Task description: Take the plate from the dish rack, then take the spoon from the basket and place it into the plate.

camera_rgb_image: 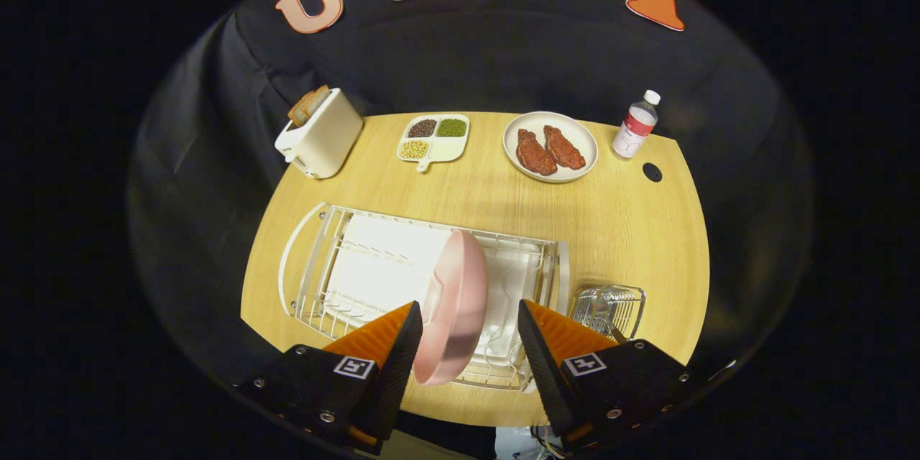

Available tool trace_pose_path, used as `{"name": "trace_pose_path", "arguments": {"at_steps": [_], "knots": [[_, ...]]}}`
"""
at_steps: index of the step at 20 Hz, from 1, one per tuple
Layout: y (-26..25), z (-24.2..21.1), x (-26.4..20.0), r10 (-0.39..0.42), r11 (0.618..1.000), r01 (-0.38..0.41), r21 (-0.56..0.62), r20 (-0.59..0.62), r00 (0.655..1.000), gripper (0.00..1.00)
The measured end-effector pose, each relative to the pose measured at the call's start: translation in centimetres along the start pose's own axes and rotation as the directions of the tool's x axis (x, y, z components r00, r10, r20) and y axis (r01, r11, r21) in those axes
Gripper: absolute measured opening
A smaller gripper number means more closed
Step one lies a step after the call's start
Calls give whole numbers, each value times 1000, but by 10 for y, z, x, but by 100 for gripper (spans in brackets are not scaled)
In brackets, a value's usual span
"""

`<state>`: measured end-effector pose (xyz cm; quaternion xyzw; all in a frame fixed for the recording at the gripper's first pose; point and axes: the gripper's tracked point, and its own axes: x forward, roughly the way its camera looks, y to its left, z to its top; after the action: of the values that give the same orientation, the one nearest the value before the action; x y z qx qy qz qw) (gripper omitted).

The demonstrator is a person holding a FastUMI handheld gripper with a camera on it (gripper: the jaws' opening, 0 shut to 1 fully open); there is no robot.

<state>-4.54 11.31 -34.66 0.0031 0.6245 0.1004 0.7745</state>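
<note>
A pink plate (454, 309) stands on edge in the white wire dish rack (359, 266) on the wooden table. My gripper (468, 320) is open above the rack, its fingers on either side of the plate's near rim; the left fingertip (410, 323) is close to the rim, the right one stands apart. To the right of the rack is a small wire basket (611, 309) with a spoon handle (617, 334) poking out of it.
Beyond the rack stand a white toaster (320, 133) with bread, a divided dish of beans (433, 138), a white plate with two meat pieces (550, 146) and a water bottle (635, 126). A dark hole (652, 172) marks the table near the bottle.
</note>
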Motion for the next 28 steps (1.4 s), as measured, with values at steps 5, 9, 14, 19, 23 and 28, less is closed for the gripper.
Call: {"name": "trace_pose_path", "arguments": {"at_steps": [5,9,14,19,23,28], "knots": [[1,-11,21,-27,999,29,25,-91,995,58],[-3,-14,29,-96,995,98,15,-127,987,32],[-7,-3,26,-116,991,122,57,-94,989,23],[-6,4,19,-139,987,144,71,-70,988,19],[-2,11,12,-188,982,189,23,-45,981,19],[-5,28,-6,-214,977,214,17,13,977,19]]}}
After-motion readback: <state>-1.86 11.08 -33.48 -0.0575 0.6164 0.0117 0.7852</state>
